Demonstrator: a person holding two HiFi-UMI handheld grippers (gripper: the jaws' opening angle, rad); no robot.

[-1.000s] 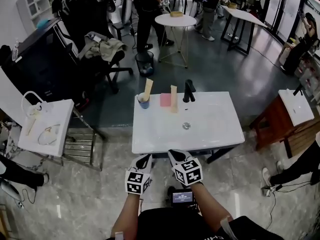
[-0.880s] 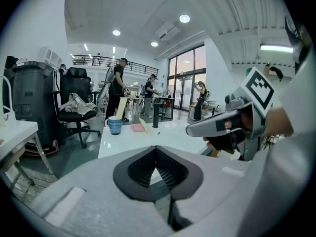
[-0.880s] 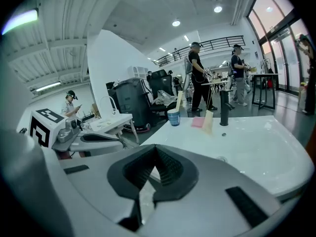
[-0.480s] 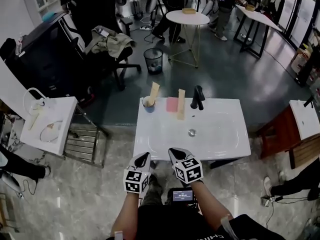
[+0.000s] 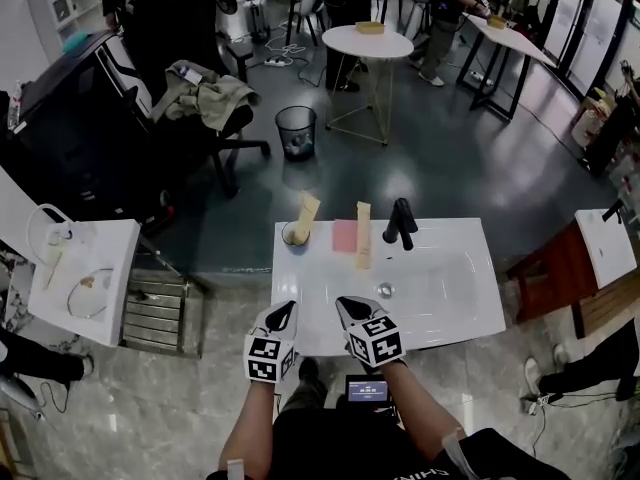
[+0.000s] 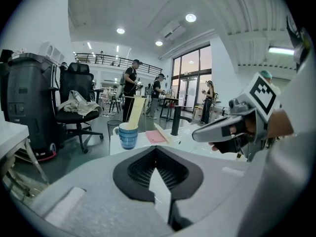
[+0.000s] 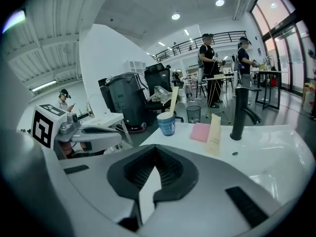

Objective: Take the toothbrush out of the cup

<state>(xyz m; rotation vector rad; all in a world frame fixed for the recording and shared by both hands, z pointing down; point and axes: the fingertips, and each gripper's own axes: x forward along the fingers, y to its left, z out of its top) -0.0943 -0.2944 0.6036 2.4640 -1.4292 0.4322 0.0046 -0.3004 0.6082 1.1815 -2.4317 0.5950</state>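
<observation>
A blue-and-white striped cup (image 5: 292,235) stands at the far left corner of the white washbasin top (image 5: 450,308). A toothbrush in a tall beige pack (image 5: 306,213) leans out of it. In the left gripper view the cup (image 6: 128,135) and the toothbrush (image 6: 137,110) lie ahead, left of centre. The right gripper view has the cup (image 7: 166,123) and the toothbrush (image 7: 173,98) ahead. My left gripper (image 5: 284,313) and right gripper (image 5: 349,307) are side by side at the basin's near edge. Both are shut and empty, well short of the cup.
On the basin top are a black faucet (image 5: 400,223), a pink cloth (image 5: 345,235), an upright beige tube (image 5: 363,236) and a drain (image 5: 385,290). A second white basin (image 5: 85,278) stands to the left. Behind are a waste bin (image 5: 296,128), an office chair (image 5: 205,103) and standing people.
The washbasin has come closer. Both grippers have moved forward together, and their tips now reach its near edge. Their jaws have stayed shut.
</observation>
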